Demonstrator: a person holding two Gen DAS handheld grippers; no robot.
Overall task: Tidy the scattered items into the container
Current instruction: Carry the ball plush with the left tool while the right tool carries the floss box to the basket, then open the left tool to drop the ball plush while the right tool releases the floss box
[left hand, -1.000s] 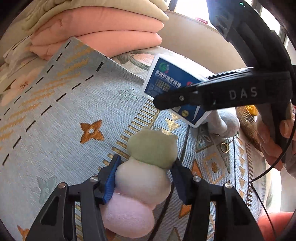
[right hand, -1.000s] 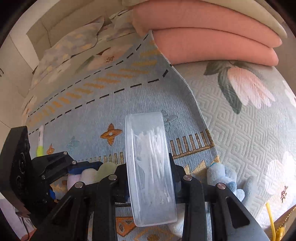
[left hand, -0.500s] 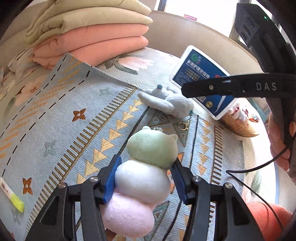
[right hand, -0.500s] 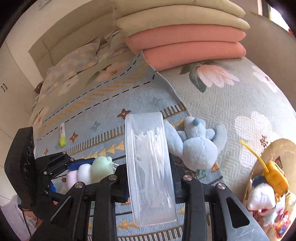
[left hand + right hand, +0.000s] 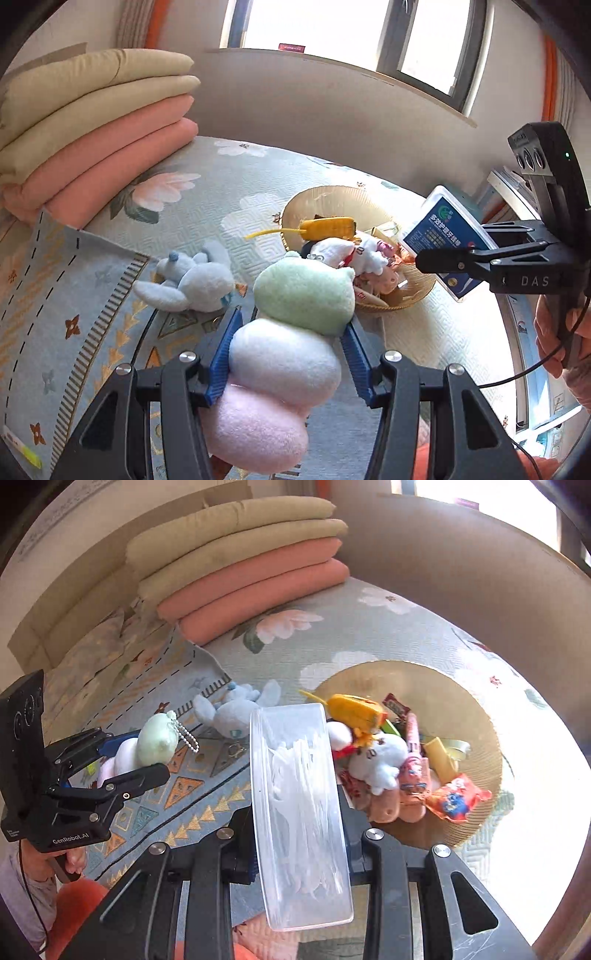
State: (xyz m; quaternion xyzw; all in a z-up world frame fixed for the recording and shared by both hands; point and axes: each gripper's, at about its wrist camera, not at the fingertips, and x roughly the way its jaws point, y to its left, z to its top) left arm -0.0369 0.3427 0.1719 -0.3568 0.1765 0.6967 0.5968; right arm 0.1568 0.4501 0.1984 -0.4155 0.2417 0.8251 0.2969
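Observation:
My left gripper is shut on a three-ball plush toy, green, white and pink, held above the patterned rug; it also shows in the right wrist view. My right gripper is shut on a clear plastic box of white floss picks, whose blue label shows in the left wrist view, beside the basket. The woven basket on the bed holds a yellow toy, a white plush and snack packets. A light blue plush lies on the rug left of the basket.
Folded pink and beige quilts are stacked at the back left. A low wall under a window runs behind the bed. A small white and yellow stick lies on the rug at the near left.
Both grippers have lifted and swung right, away from the rug toward the basket, each keeping its item. The basket has come fully into both views.

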